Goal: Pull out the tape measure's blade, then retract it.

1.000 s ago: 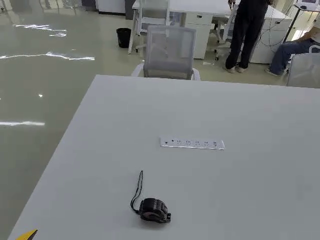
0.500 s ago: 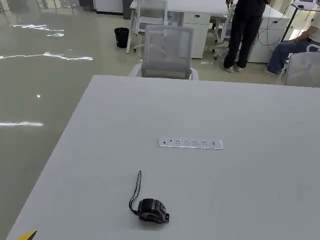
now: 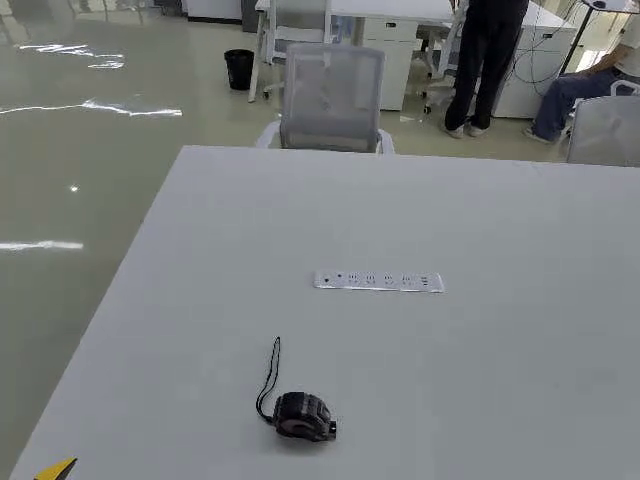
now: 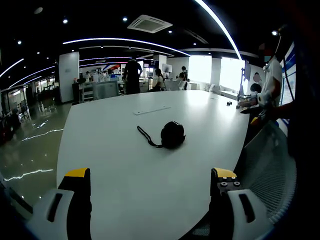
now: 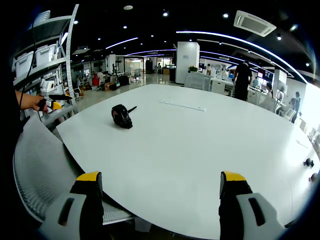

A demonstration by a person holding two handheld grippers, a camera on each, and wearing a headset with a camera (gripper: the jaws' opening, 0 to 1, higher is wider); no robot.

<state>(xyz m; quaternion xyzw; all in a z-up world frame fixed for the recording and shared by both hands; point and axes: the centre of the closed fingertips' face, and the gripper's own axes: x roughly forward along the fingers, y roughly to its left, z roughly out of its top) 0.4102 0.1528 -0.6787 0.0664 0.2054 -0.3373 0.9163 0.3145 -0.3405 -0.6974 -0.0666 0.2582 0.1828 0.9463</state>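
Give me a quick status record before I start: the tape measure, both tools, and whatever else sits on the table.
tape measure: black, lying on the white table near the person's side, nothing touching it, no blade drawn out
strap: black loop on the case, trailing toward the far side
left tool: open, empty, short of the tape measure
right tool: open, empty, short of the tape measure
power strip: white, flat on the table beyond the tape measure

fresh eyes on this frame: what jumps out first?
The black tape measure lies near the front of the big white table, blade not drawn out, its strap pointing toward the far side. A power strip sits at mid-table. The left gripper and right gripper are at the table's near edge, jaws wide open, touching nothing.
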